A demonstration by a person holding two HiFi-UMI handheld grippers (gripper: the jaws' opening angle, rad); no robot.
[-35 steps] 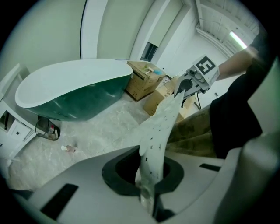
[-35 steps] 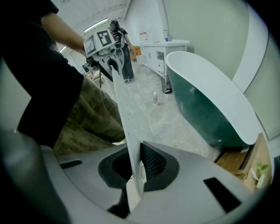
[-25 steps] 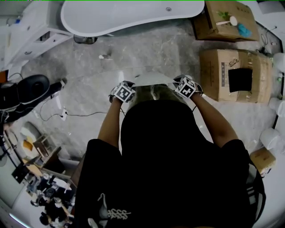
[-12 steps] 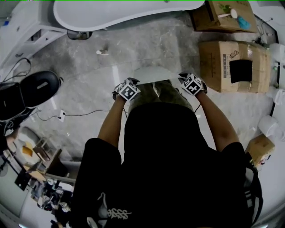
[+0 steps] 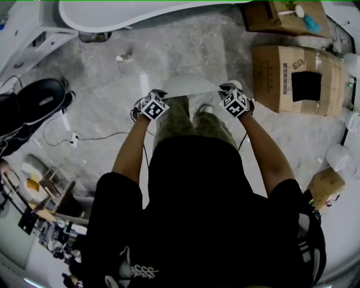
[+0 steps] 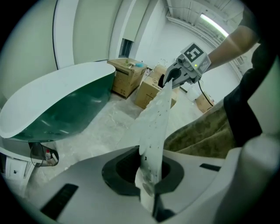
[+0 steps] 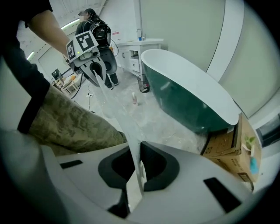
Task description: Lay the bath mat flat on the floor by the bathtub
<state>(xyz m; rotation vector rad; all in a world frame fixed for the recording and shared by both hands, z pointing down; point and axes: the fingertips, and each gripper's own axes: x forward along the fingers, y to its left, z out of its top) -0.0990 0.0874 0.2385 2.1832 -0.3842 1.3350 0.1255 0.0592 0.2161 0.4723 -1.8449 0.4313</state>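
Status: mat in hand, not yet laid. The left tool (image 5: 149,103) has its jaws pinched nearly together on one end of the pale, thin bath mat (image 5: 188,85). The right tool (image 5: 236,100) is clamped the same way on the other end, and each gripper view shows the sheet running straight out from between the pads toward the opposite tool. The mat spans the gap between the two tools, taut along its top edge, in front of the person's knees (image 5: 194,121), just toward 12 o'clock from the centre of the head view. It is held up rather than lying down; I cannot tell whether its lower edge touches the floor (image 5: 185,50). The bathtub (image 5: 129,12) sits at 11 to 12 o'clock, with open marble floor between it and the mat. A cardboard box (image 5: 292,79) stands at 2 o'clock, apart from the mat. Judged remaining: bring the mat down onto the floor beside the tub, spread it without folds, then let go at both ends.
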